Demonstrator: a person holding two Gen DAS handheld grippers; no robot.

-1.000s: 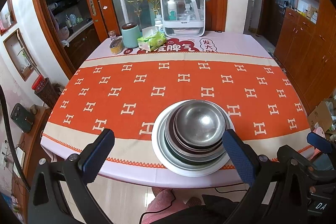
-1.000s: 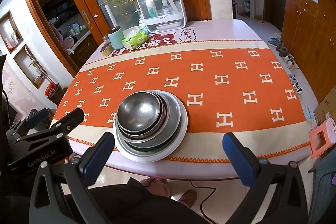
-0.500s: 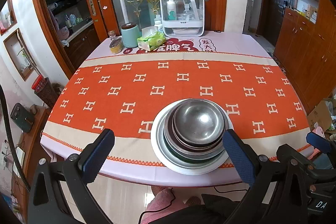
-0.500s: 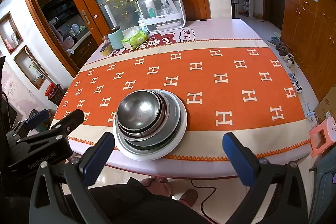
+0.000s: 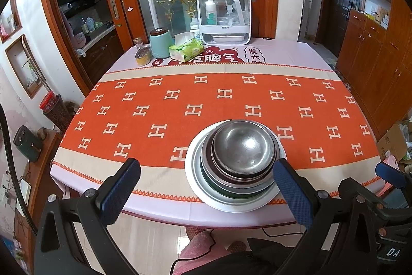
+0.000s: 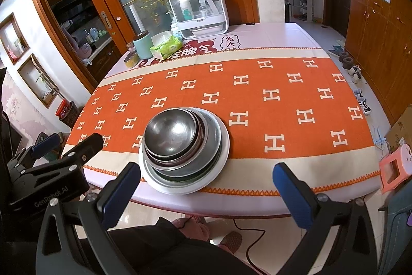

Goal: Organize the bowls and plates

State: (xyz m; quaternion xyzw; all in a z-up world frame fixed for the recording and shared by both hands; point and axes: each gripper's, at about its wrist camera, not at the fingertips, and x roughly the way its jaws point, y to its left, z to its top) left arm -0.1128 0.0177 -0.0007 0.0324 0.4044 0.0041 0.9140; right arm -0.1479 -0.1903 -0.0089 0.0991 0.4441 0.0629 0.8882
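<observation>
Left tool (image 6: 49, 146) reads "GenRobot.AI" — right tool (image 5: 391, 177), "DA".

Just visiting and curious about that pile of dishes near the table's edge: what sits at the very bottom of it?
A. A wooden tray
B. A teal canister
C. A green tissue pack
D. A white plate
D: the stack of metal bowls rests on a wide white plate, whose rim shows all around beneath them in both views.
</observation>
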